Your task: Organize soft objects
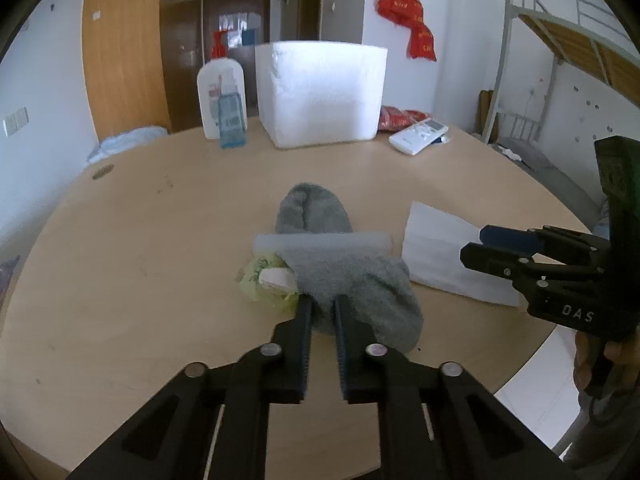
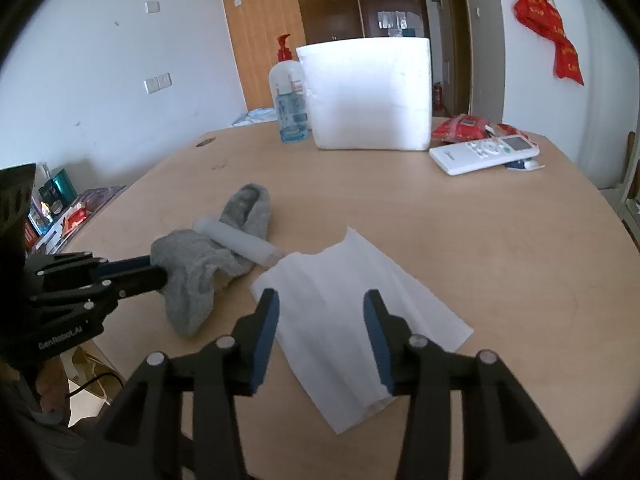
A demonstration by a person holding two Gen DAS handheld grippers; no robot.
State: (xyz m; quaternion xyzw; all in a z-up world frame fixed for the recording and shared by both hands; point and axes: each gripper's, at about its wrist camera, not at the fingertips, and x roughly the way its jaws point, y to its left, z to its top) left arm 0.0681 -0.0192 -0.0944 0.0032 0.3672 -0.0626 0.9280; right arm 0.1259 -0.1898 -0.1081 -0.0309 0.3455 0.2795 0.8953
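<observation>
A grey sock [image 1: 360, 288] lies crumpled on the round wooden table [image 1: 140, 260], and my left gripper [image 1: 322, 309] is shut on its near edge. A second grey sock [image 1: 312, 212] lies just beyond it, with a white foam tube [image 1: 320, 242] across the two. A greenish crumpled bag [image 1: 264, 280] peeks out at the left of the held sock. In the right wrist view the same held sock [image 2: 192, 276] and my left gripper [image 2: 160, 272] appear at the left. My right gripper [image 2: 322, 298] stands open above a white tissue sheet [image 2: 340, 280], with nothing pressed between its pads.
At the back of the table stands a white foam box [image 1: 320, 92], open at the top. Left of it is a pump bottle [image 1: 224, 96]. To the right lie a white remote [image 1: 418, 134] and a red packet [image 1: 400, 118]. A bunk bed frame [image 1: 560, 40] stands far right.
</observation>
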